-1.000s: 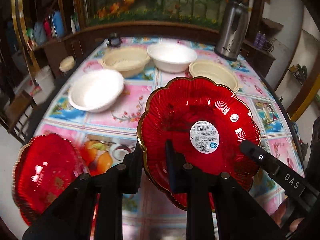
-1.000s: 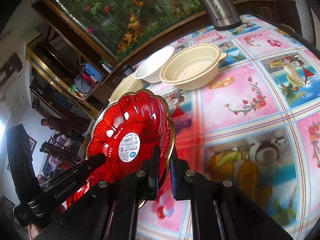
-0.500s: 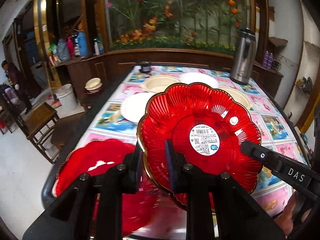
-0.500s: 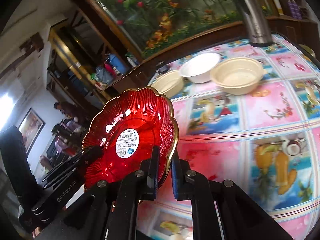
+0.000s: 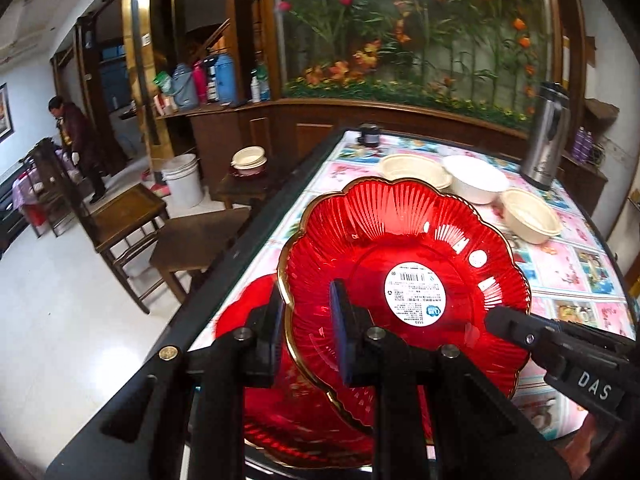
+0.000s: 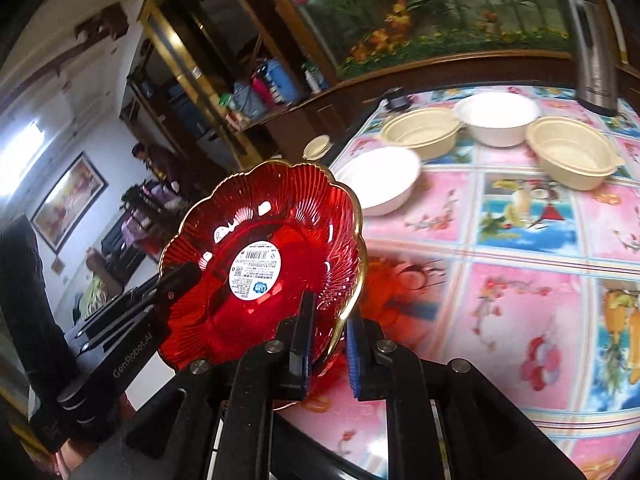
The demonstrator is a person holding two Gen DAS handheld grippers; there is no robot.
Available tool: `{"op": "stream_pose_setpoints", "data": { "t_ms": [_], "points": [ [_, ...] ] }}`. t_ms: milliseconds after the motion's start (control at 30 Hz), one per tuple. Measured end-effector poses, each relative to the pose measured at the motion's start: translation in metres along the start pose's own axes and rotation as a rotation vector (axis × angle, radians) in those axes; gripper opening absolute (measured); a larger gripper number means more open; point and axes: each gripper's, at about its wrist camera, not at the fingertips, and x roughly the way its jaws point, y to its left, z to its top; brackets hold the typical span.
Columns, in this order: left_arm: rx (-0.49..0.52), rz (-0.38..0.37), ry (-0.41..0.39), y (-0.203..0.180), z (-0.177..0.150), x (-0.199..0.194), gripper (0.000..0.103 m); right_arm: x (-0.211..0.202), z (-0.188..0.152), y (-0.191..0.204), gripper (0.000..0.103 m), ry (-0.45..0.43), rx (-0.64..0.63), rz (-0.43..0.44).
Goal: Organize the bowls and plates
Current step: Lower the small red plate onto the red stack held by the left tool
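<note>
Grippers from both hands clamp one red plate (image 5: 404,276) by opposite edges: the left gripper (image 5: 306,328) pinches its left rim, one finger behind the plate and one in front, and the right gripper (image 6: 328,332) pinches the right rim the same way, so each is closed narrowly on the plate. It is held tilted above the near left corner of the table (image 6: 520,248), with its round white barcode label (image 5: 416,294) facing the cameras. Only the left view shows a second red plate (image 5: 280,412) lying flat on the table directly under the held one, at the near edge; in the right view that spot shows only as a red glow on the cloth. Only the right view shows all four bowls (the held plate covers one in the left view): a white bowl (image 6: 380,184) nearest the plate, a cream bowl (image 6: 420,130) behind it, another white bowl (image 6: 498,116) at the far middle and a cream bowl (image 6: 572,156) to the right. A patterned pink and blue cloth with fruit pictures covers the table, and a steel flask (image 5: 546,136) stands at its far right. Beyond the far edge is a wall of painted flowers (image 5: 420,32); to the left are wooden chairs (image 5: 132,220), a white bucket (image 5: 182,178), shelves with bottles, and a person (image 5: 78,140) standing far off.
</note>
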Motion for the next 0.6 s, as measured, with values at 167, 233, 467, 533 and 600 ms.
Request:
{"op": "stream_pose_setpoints", "data": {
  "t_ms": [167, 233, 467, 533, 600],
  "points": [
    [-0.023, 0.027, 0.014, 0.017, -0.006, 0.006, 0.019, 0.018, -0.007, 0.019, 0.014, 0.043, -0.031, 0.010],
    [-0.028, 0.034, 0.017, 0.021, -0.008, 0.007, 0.019, 0.023, -0.009, 0.023, 0.015, 0.052, -0.034, 0.013],
    [-0.020, 0.051, 0.013, 0.026, -0.014, 0.005, 0.019, 0.030, -0.013, 0.028, 0.015, 0.069, -0.046, 0.013],
    [-0.014, 0.058, 0.012, 0.027, -0.016, 0.004, 0.019, 0.031, -0.014, 0.029, 0.015, 0.075, -0.044, 0.017],
    [-0.007, 0.068, 0.012, 0.029, -0.020, 0.004, 0.019, 0.033, -0.016, 0.031, 0.015, 0.081, -0.050, 0.016]
  ]
}}
